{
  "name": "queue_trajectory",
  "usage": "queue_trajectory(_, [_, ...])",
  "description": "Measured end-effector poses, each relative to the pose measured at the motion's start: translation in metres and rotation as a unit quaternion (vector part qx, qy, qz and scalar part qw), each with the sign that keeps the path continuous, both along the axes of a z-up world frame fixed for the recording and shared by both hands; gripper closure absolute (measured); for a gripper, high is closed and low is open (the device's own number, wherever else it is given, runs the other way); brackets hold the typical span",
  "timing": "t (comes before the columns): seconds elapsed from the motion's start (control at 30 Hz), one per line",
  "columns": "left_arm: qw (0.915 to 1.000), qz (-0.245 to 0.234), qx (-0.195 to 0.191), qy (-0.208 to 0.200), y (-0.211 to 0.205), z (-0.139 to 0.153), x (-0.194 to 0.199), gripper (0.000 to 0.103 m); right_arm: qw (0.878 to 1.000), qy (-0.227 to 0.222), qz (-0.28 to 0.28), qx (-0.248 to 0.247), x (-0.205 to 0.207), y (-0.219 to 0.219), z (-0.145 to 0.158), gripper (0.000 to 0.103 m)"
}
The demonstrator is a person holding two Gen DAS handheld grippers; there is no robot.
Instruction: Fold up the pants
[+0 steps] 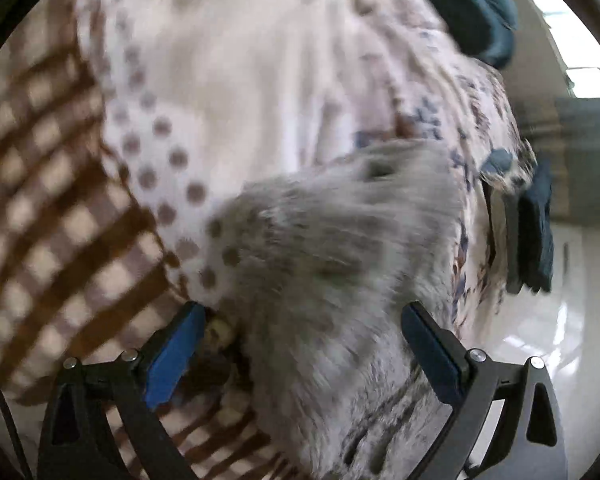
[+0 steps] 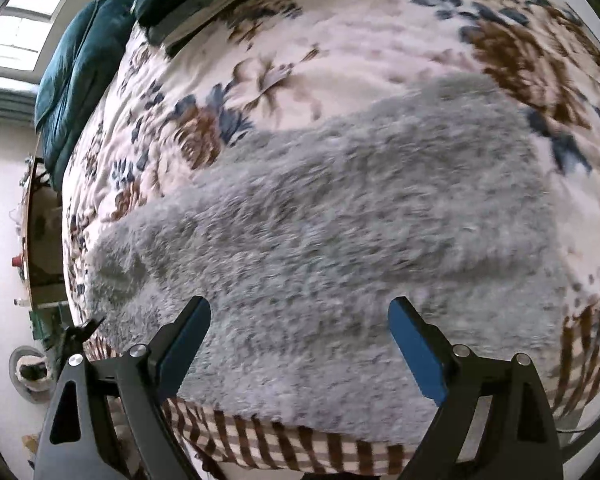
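Fluffy grey pants (image 2: 340,216) lie spread on a floral bedspread (image 2: 300,48), running from the far left to the near right in the right wrist view. My right gripper (image 2: 300,320) is open and hovers over their near edge, holding nothing. In the left wrist view the same grey pants (image 1: 332,264) reach from between the fingers up toward the centre. My left gripper (image 1: 300,320) is open, its jaws on either side of the fabric without closing on it. The view is motion blurred.
A brown-and-white checked sheet (image 1: 48,200) borders the bedspread and hangs at the bed's near edge (image 2: 300,448). Dark teal pillows (image 2: 84,80) lie at the far end. A white glossy floor (image 1: 540,340) lies beside the bed, and a window (image 2: 16,32) is beyond.
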State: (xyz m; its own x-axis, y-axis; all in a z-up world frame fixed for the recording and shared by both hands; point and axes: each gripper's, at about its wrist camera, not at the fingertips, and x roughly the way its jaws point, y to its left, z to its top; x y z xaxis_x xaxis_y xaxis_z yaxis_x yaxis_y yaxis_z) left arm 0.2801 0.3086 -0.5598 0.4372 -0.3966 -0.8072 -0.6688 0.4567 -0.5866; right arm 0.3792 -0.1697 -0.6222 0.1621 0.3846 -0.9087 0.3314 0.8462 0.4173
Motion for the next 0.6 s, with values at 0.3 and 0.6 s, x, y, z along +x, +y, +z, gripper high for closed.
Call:
queue_trajectory(0.3, [0.9989,-0.008,-0.019,-0.041,-0.017,-0.020,0.040,0.017,1.000,0.015,0.012,-0.001,0.015,0.023,-0.014,0.010])
queue_trajectory(0.6, [0.9915,-0.111,0.037,-0.055,-0.053,-0.010,0.073,0.075,1.000,0.025,0.015,-0.001,0.021,0.023,-0.027,0.010])
